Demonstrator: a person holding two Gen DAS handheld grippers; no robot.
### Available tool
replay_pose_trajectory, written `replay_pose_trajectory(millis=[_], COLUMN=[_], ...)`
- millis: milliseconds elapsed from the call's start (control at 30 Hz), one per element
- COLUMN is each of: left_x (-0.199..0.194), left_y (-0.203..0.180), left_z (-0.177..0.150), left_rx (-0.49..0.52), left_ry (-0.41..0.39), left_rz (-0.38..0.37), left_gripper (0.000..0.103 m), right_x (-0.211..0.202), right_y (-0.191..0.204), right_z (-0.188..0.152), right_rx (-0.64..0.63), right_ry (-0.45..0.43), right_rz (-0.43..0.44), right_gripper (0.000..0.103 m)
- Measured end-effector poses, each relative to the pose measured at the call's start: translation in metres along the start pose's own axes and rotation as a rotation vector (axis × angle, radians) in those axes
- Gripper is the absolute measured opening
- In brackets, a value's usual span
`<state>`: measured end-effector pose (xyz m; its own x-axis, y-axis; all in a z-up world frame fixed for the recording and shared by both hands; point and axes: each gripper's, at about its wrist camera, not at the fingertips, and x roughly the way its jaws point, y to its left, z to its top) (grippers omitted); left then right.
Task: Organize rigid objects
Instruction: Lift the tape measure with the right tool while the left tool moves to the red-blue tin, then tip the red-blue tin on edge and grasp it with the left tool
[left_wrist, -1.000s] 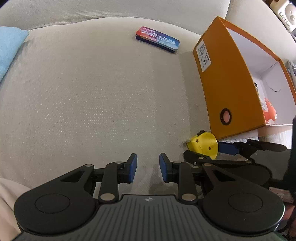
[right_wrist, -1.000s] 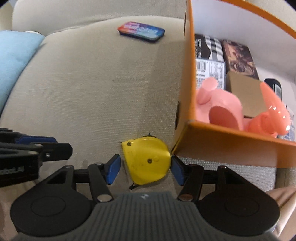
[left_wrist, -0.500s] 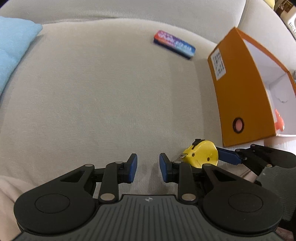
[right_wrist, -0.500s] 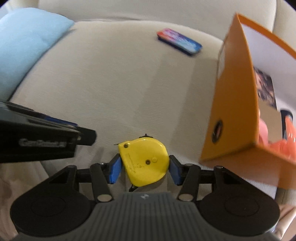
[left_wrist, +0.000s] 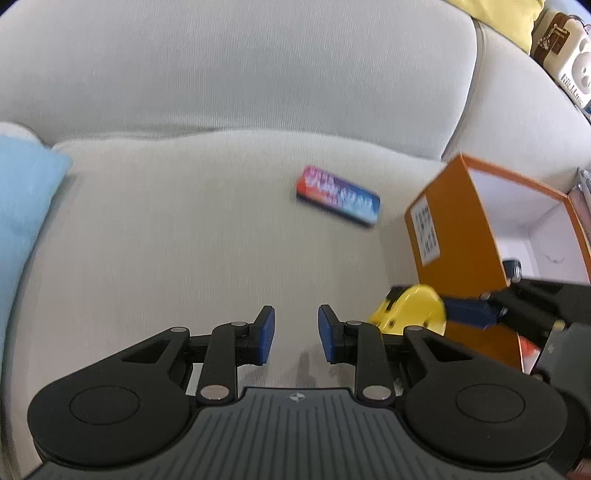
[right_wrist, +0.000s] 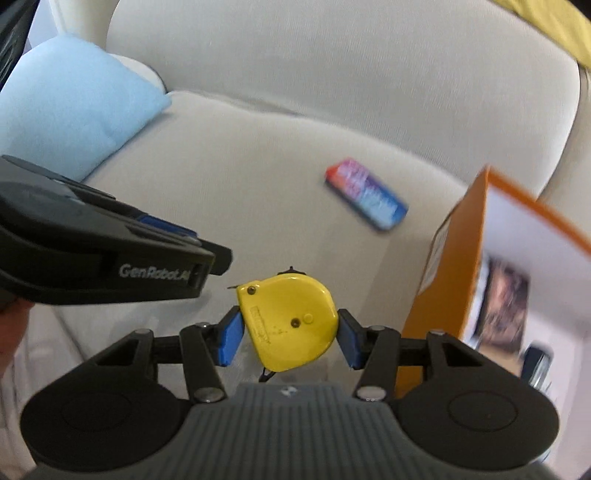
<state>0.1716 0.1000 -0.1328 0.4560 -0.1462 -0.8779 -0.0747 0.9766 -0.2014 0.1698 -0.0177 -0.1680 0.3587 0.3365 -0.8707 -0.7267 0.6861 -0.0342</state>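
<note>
While the right gripper (right_wrist: 290, 341) clamps the yellow tape measure (right_wrist: 288, 321) flat between both blue pads, it holds it off the sofa cushion (left_wrist: 166, 240), just left of the orange box (right_wrist: 450, 258). Side grip keeps the case level, probably for dropping it over the box wall among the items already inside. Left gripper (left_wrist: 293, 334) hangs empty, jaws parted a little, over bare cushion, likely just waiting. 1 colourful flat tin (left_wrist: 338, 199) lies loose near the backrest, apart from the box; likely next pick. Blue pillow (right_wrist: 70, 110) at far left.
</note>
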Motion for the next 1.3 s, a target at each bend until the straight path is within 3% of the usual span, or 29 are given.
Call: replay_pose_trajectory(millis=[300,433,533,667,767,967,1167,1267,1300], left_x=[0.024,0.044,0.065,0.092,0.108,0.132,0.141,0.141,0.14], left_y=[-0.004,0.0,0.004,0.011,0.021,0.021,0.007,0.006,0.007], left_z=[0.042,0.057,0.067,0.08,0.085,0.092,0.099,0.102,0.102], left_rx=[0.068,0.044,-0.02,-0.156,-0.319,-0.536,-0.561,-0.57,-0.581], left_ry=[-0.039,-0.022,0.003,0.041,0.085,0.127,0.133,0.112,0.101], left_rz=[-0.064,-0.099,-0.107,-0.125,-0.157,-0.097,-0.015,-0.01,-0.007], left_gripper=[0.032,0.033,0.048,0.054,0.063,0.066,0.063,0.051,0.043], right_x=[0.013,0.017,0.022,0.04,0.053,0.08,0.094,0.099,0.101], right_y=[-0.043,-0.066,-0.08,-0.086,-0.091,-0.098,-0.098,-0.103,-0.104], right_z=[0.052,0.064,0.075,0.09,0.101,0.117,0.123,0.125,0.126], right_rx=[-0.068,-0.103,-0.126,-0.188,-0.225,-0.29,-0.297,-0.282,-0.266], right_ry=[-0.015,-0.007,-0.005,-0.013,-0.007,0.019,0.031,0.038,0.046], right_rz=[-0.048,-0.061,-0.058,-0.061,-0.075,-0.108,-0.11,-0.117,-0.106], right_gripper=[0.055,0.055,0.055,0.055,0.055,0.055,0.055,0.055,0.055])
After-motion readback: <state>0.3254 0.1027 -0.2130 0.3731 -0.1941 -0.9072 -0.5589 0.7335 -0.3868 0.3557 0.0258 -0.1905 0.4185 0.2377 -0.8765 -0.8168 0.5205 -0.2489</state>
